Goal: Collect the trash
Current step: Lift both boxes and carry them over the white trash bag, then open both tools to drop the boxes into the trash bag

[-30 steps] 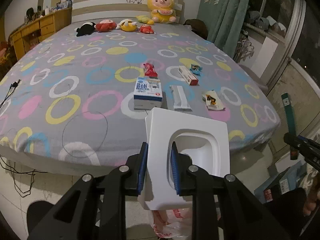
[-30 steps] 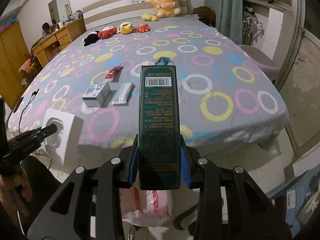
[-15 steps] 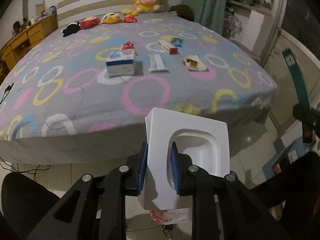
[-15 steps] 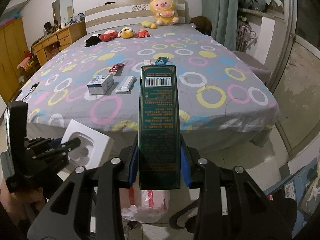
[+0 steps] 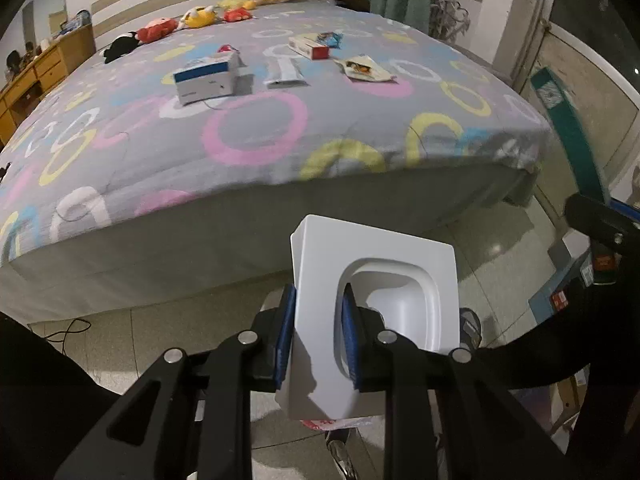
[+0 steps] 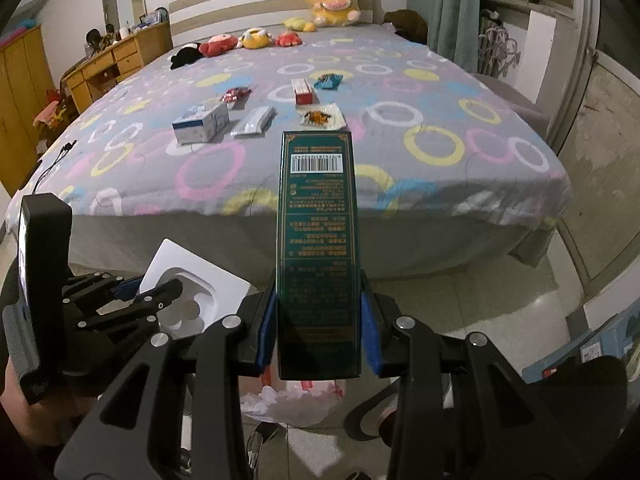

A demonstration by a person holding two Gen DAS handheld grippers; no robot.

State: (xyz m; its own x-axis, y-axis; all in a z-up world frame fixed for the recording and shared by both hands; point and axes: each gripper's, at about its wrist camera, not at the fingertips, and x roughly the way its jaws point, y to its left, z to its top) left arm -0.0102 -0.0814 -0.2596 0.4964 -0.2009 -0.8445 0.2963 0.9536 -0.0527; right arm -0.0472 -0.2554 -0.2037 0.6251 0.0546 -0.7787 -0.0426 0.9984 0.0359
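bedroom floor by bed (image 6: 400,80) | left hand-held gripper (image 5: 318,336): clamped on white moulded tray (image 5: 400,276) | right hand-held gripper (image 6: 319,328): clamped on dark green carton (image 6: 318,220) | plastic bag (image 6: 296,398) below

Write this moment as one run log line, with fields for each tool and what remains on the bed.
left tool: shut on white tray insert | right tool: shut on green carton | bed: boxes, wrappers remain

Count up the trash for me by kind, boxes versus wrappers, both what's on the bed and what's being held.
Boxes on the bed: 2, blue and white box, red and white box
Wrappers on the bed: 4, silver, orange, red, blue
Held: 2, white tray, dark green box
Total: 8
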